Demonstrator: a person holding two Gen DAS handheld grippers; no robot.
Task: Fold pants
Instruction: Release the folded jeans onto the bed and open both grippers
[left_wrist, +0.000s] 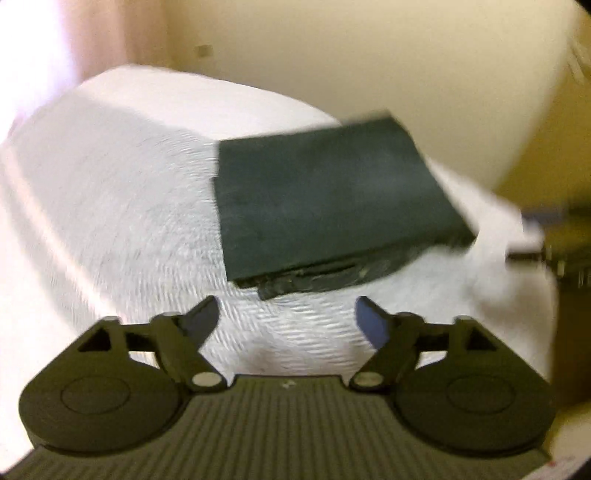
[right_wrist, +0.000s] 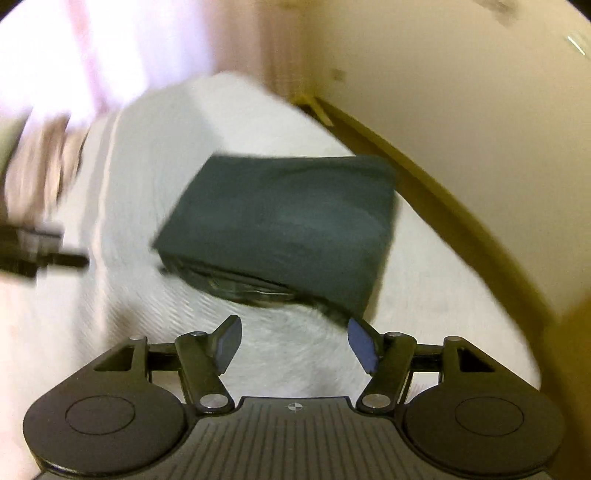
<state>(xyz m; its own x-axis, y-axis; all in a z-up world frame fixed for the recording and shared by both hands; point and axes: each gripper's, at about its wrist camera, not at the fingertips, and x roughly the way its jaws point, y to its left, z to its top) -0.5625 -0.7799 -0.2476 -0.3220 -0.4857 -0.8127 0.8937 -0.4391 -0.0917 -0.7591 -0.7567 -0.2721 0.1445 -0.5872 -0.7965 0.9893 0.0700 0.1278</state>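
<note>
So the dark green pants (left_wrist: 325, 199) are already down to a compact rectangular bundle, sitting on the white textured bedspread (left_wrist: 110, 192) toward the bed edge that runs along the cream wall. To me this looks like the tail end of the job, so the step in hand is basically letting go cleanly and tidying up. The left gripper (left_wrist: 286, 321) has its jaws spread wide with nothing between them, just bedspread showing through the gap. The right gripper (right_wrist: 293, 341) is open too and empty, though its right-hand blue pad (right_wrist: 362, 345) sits very close to the near corner of the bundle; too blurry to say whether it's actually brushing the cloth. The bundle lies just beyond both grippers. In the left wrist view it's ahead and off to the right; in the right wrist view it's dead ahead, with its layered open edge facing the jaws. If I were doing this, I'd back both grippers straight off without snagging that near corner, since the stacked layers along the front edge look like they'd peel apart easily. If anything needs a final pat, press flat on top rather than poking the edge. Both views are smeared, so fine detail is a guess.
</note>
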